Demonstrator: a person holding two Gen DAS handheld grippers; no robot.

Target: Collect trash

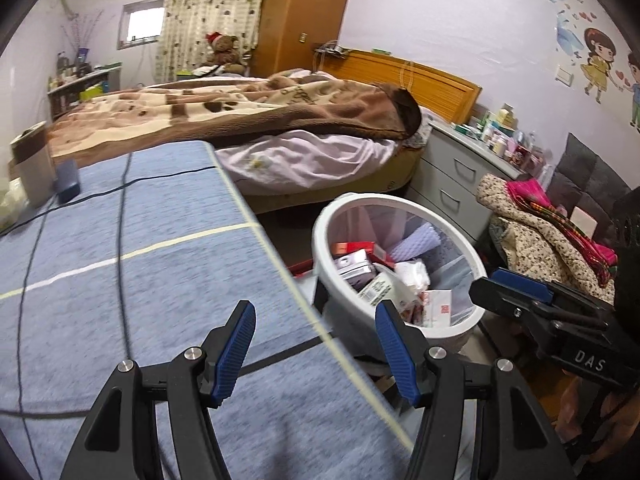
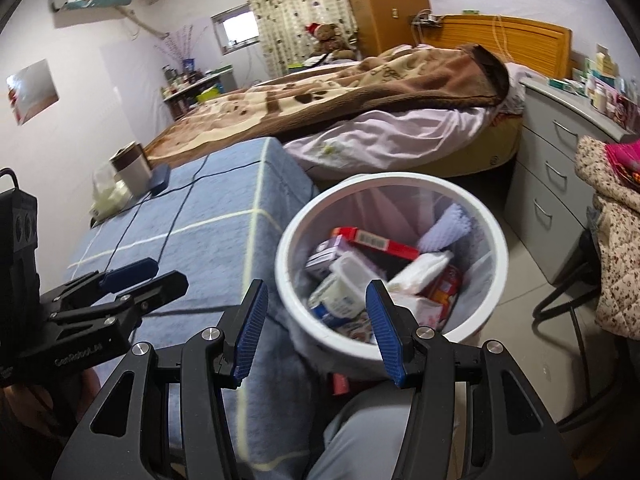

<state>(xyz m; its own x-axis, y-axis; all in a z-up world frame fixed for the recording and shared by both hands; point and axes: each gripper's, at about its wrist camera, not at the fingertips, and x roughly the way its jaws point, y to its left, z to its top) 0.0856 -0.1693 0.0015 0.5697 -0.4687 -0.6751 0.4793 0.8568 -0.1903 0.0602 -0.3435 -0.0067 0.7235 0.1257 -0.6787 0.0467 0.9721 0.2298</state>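
A white round trash bin (image 1: 472,320) (image 2: 292,308) stands on the floor beside the blue-covered table (image 1: 140,272) (image 2: 192,248). It holds several boxes, wrappers and tissues, among them a red box (image 2: 380,242) and a white tub (image 2: 352,272). My left gripper (image 1: 316,350) is open and empty, its fingers straddling the table's right edge. It also shows in the right wrist view as the left gripper (image 2: 140,276). My right gripper (image 2: 316,322) is open and empty above the bin's near rim; in the left wrist view this right gripper (image 1: 516,292) juts in from the right.
On the table's far end sit a cup (image 2: 130,168), a dark blue box (image 2: 160,180), a clear bag (image 2: 106,198) and black cables (image 1: 120,216). A bed (image 1: 260,120), grey drawers (image 2: 560,184), a chair with clothes (image 2: 612,240) and a person's knee (image 2: 360,432) surround the bin.
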